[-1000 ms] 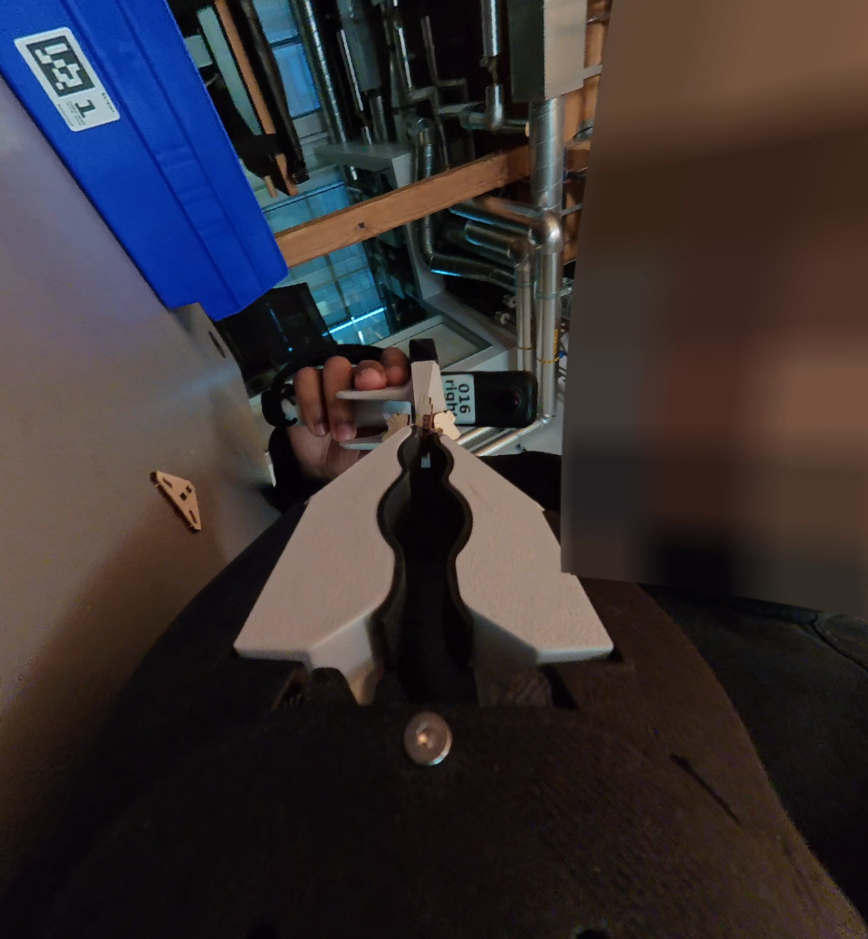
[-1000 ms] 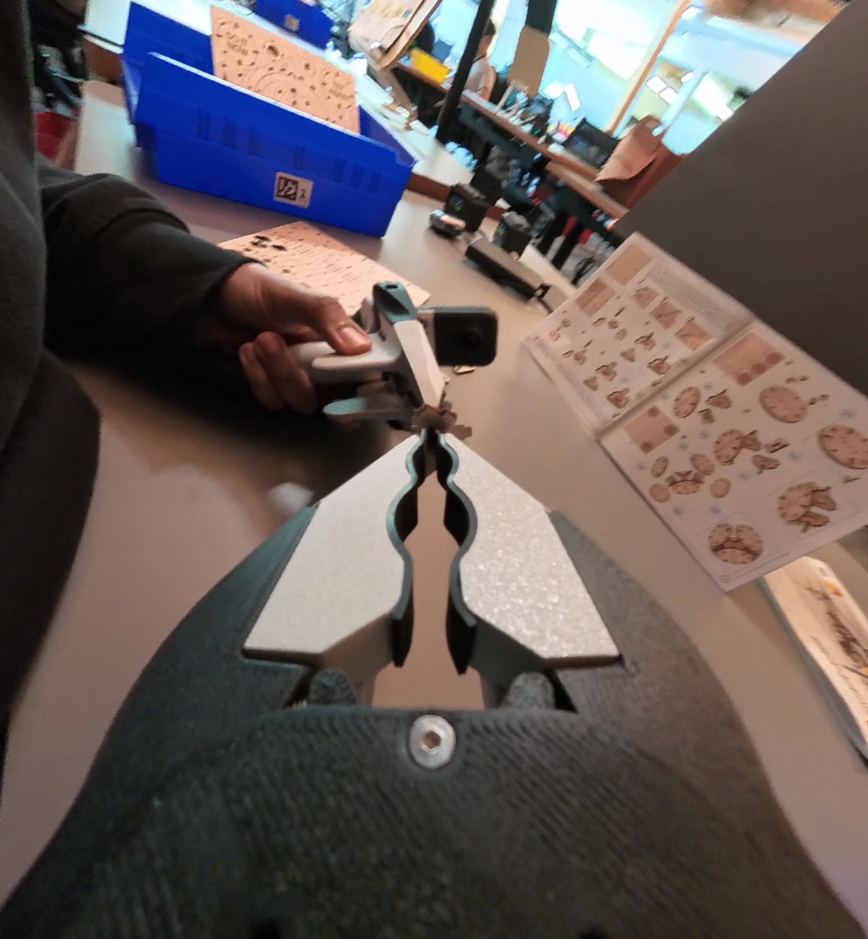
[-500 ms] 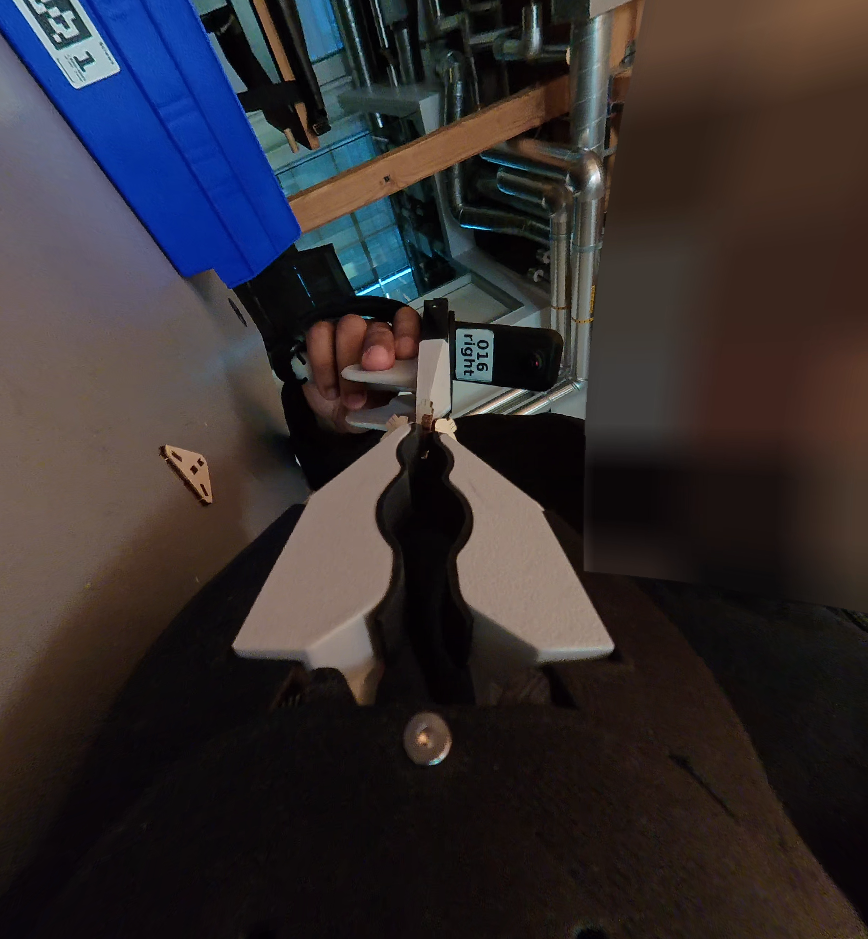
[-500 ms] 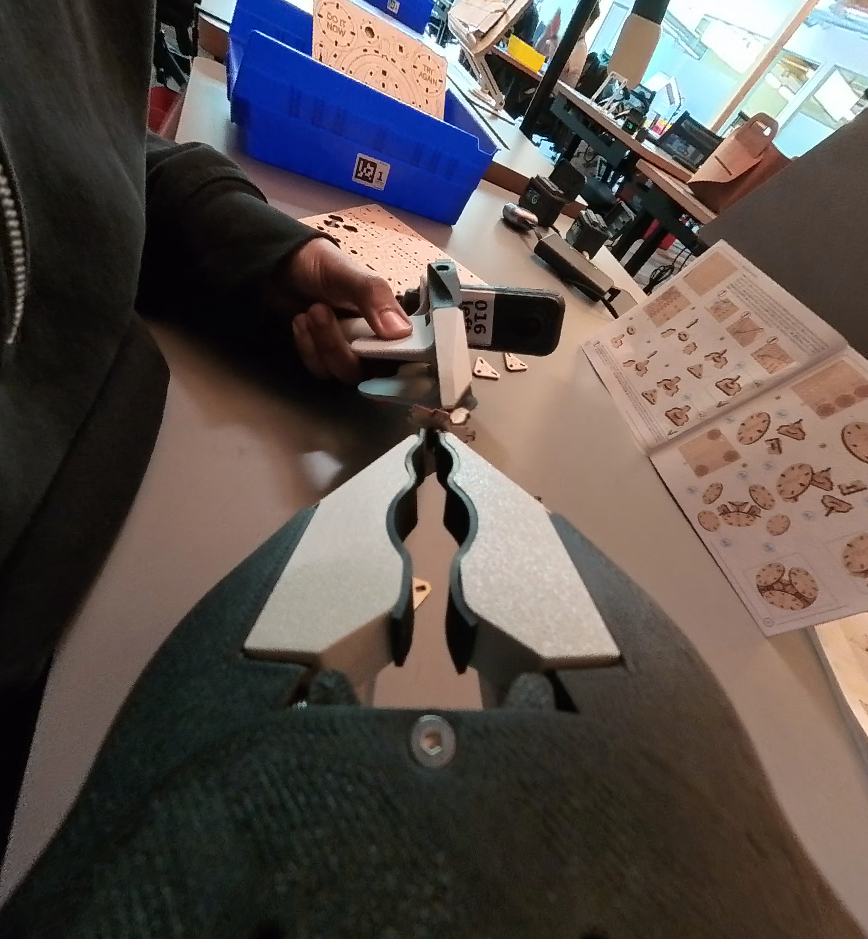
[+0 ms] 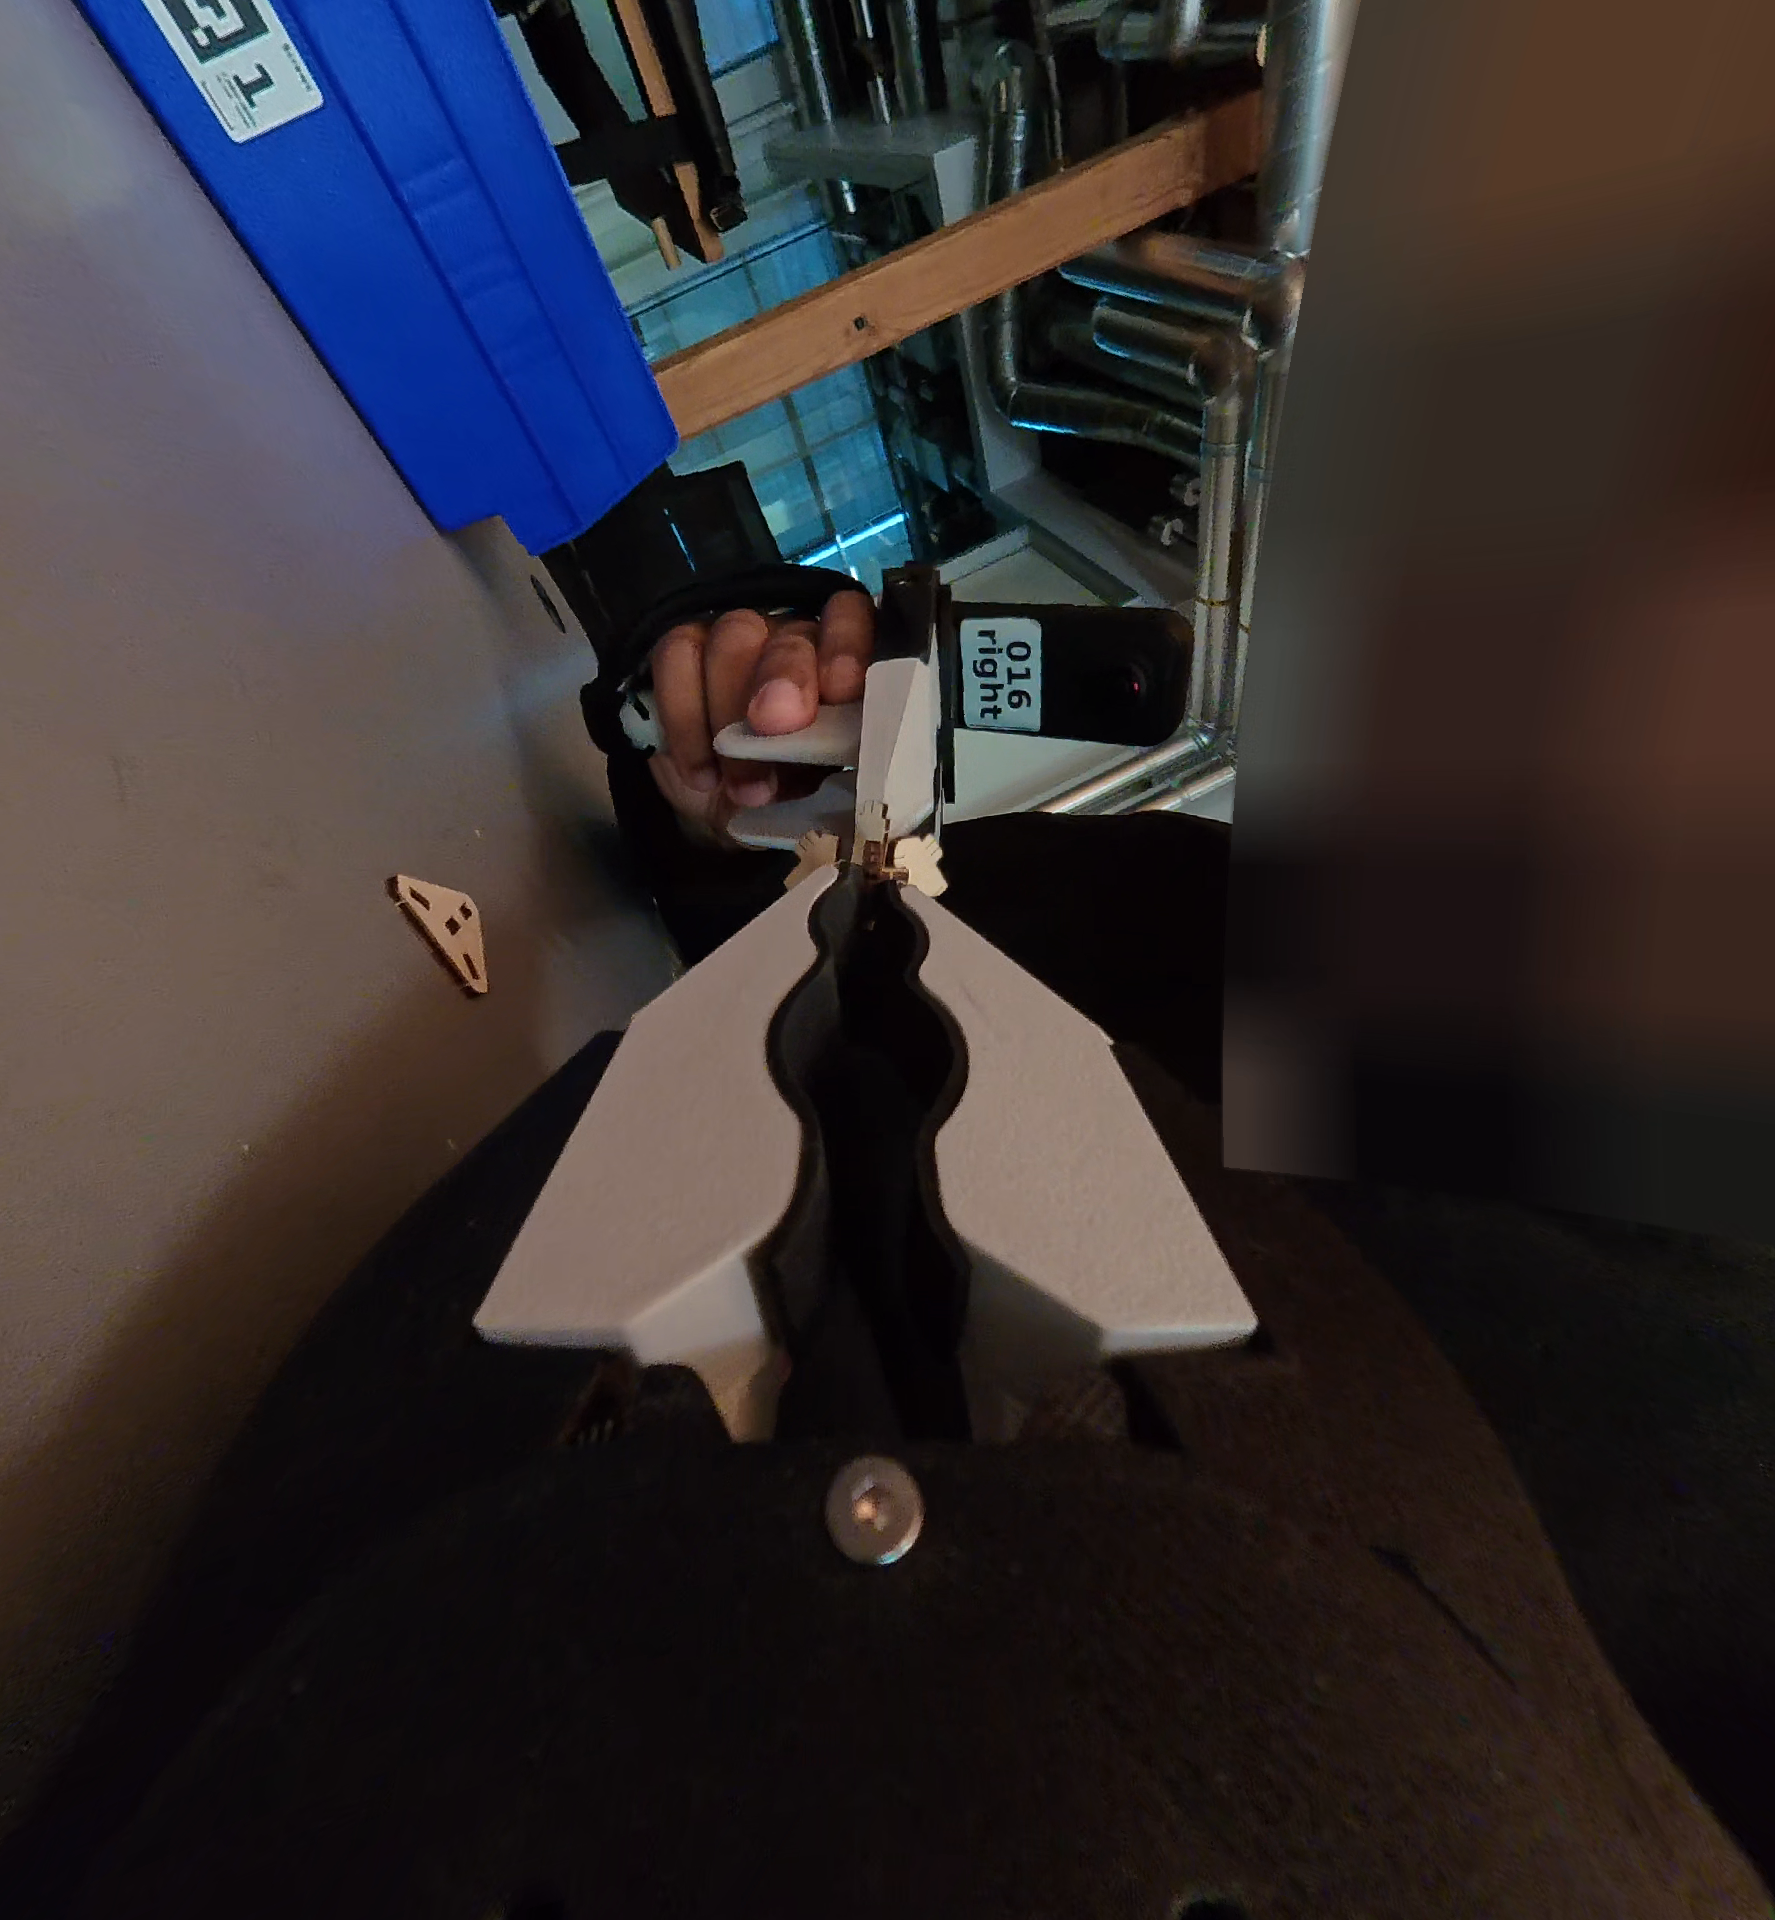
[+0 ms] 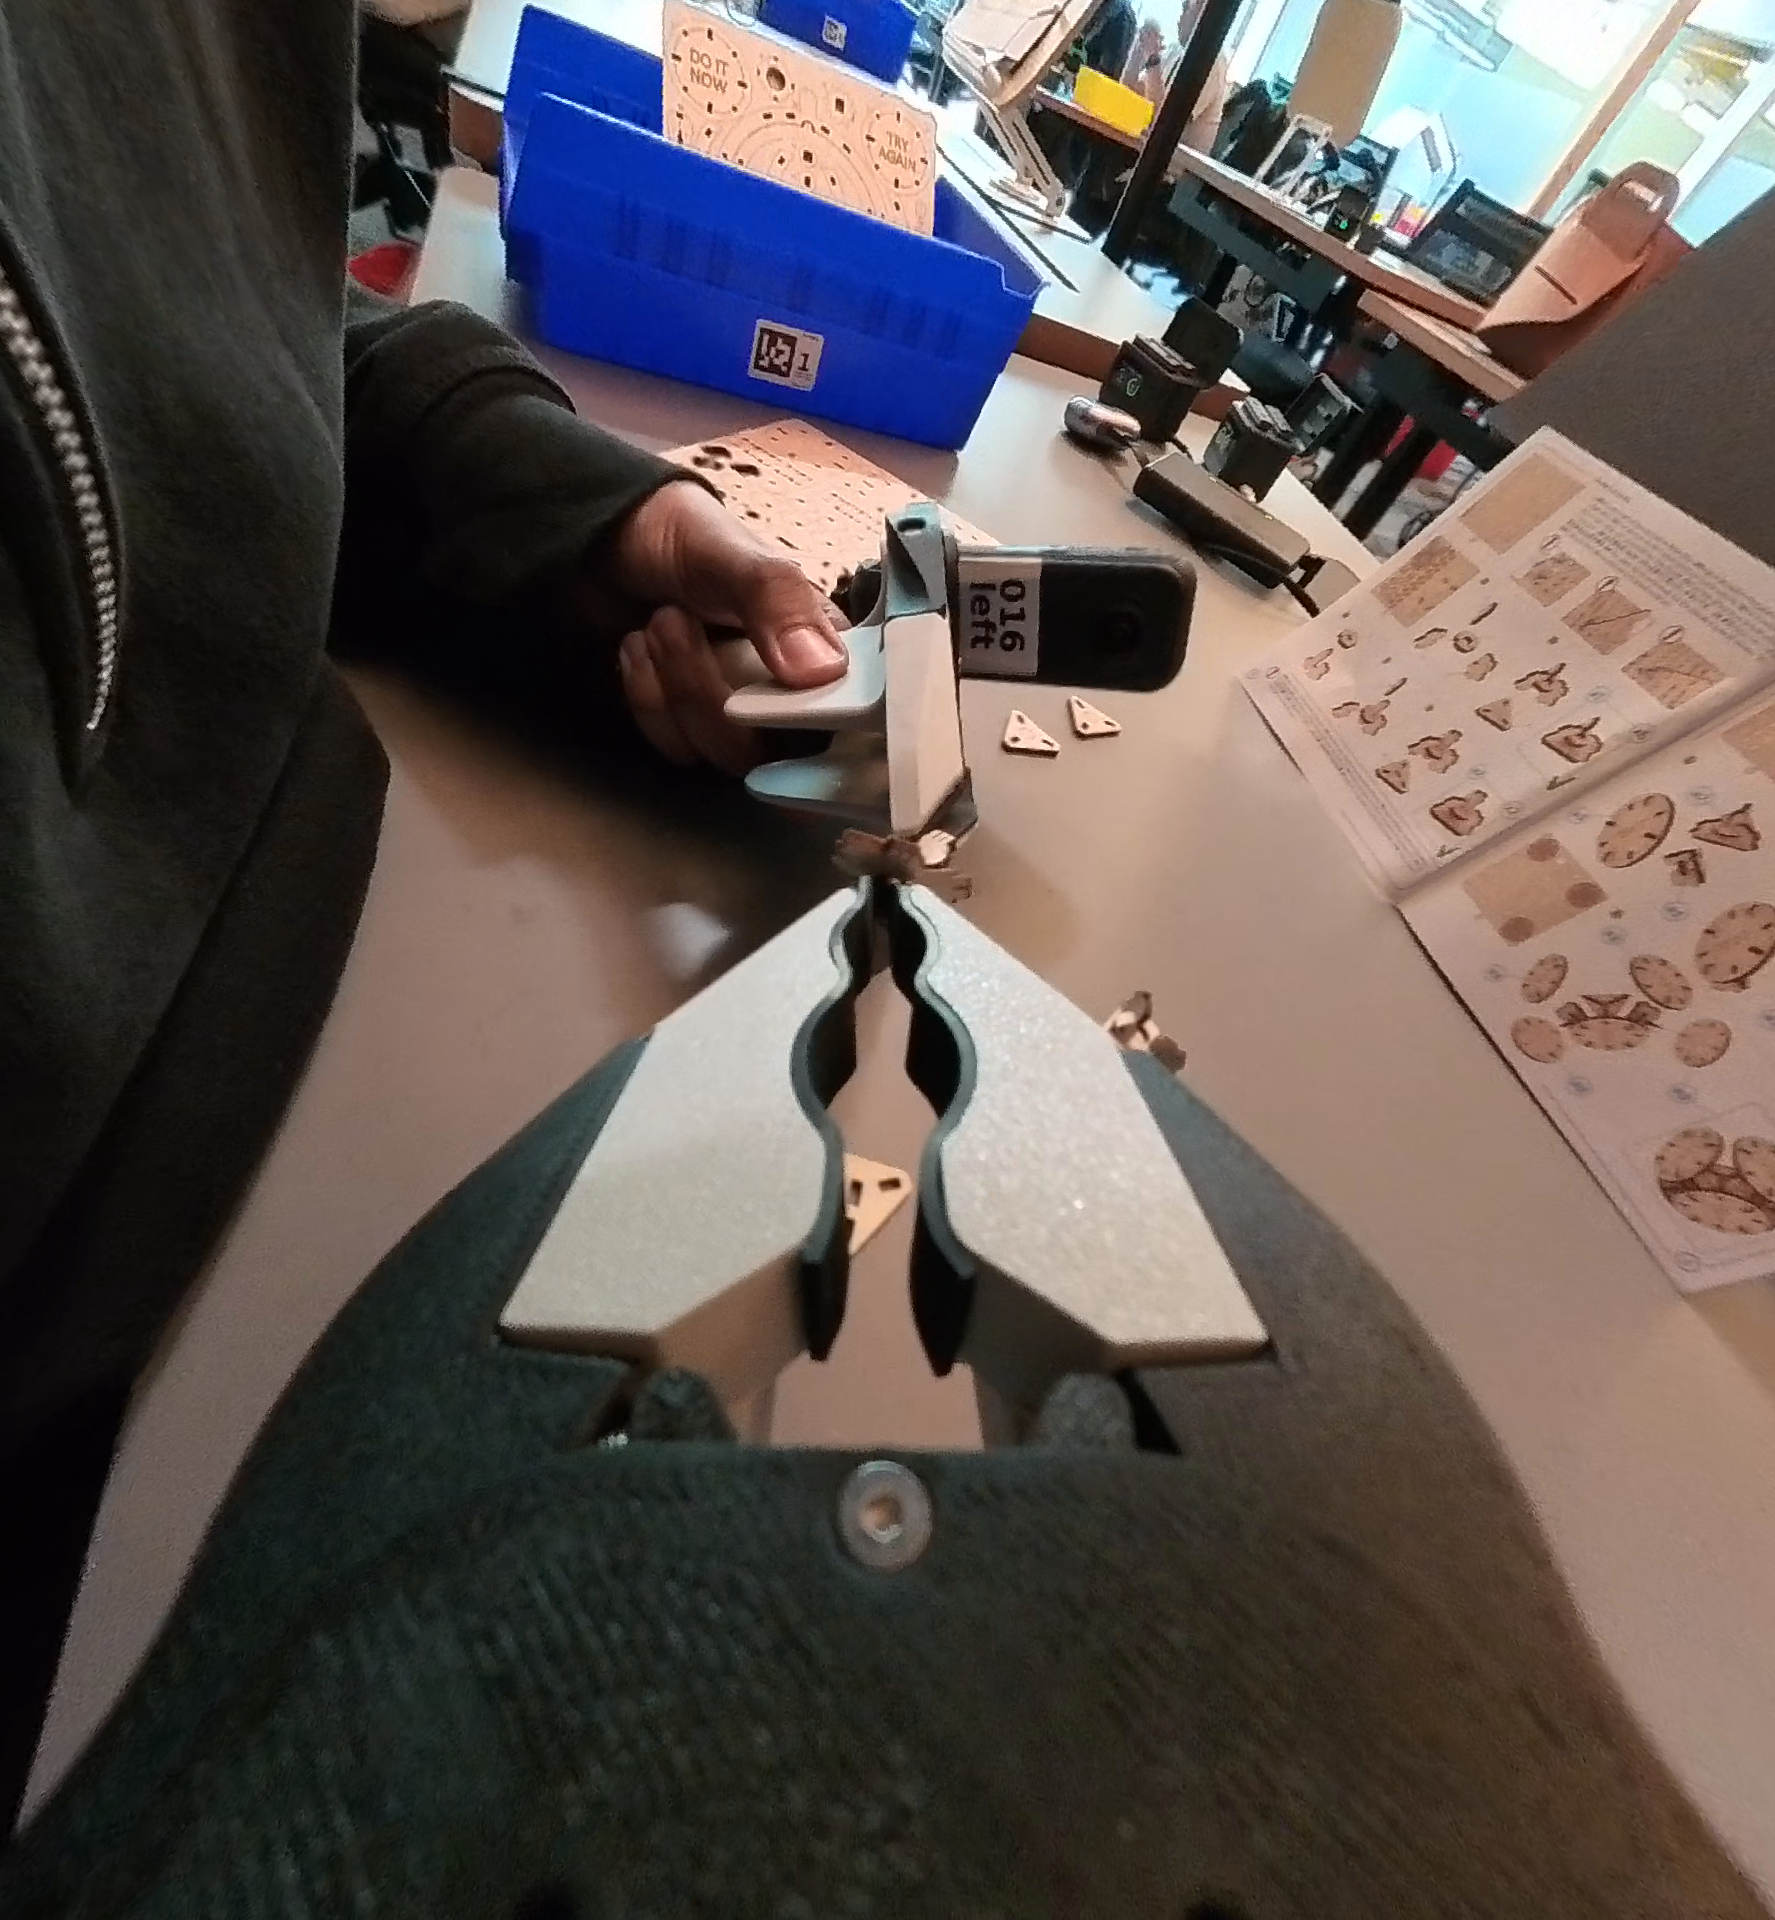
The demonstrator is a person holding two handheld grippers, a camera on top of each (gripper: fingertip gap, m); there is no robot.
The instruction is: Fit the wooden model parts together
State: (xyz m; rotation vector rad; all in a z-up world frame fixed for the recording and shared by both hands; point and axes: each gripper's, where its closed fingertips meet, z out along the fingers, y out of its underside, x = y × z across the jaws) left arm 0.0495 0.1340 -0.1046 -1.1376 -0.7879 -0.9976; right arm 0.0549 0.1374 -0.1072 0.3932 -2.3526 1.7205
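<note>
Wooden assembly (image 5: 867, 854), small and lobed, sits above the counter (image 6: 1226, 987) with both your tongs clamped on it: left tongs (image 5: 867, 873) and right tongs (image 6: 881, 883) meet tip to tip. Loose triangle pieces (image 6: 1028, 736) lie nearby unused. The blue bin (image 6: 758, 270) holds a wooden sheet (image 6: 800, 135) upright.

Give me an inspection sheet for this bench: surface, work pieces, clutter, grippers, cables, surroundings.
Surface: grey table, some small parts on it.
Work pieces: small wooden assembly, lobed tabs sticking out, pinched between both tips above the table.
Clutter: loose triangular wooden pieces; punched wooden sheet; open instruction sheets; blue bin holding a wooden panel.
Grippers: left gripper and right gripper both closed on the assembly, tip to tip.
Cables: black adapter with lead.
Surroundings: other desks, pipes overhead.
</note>
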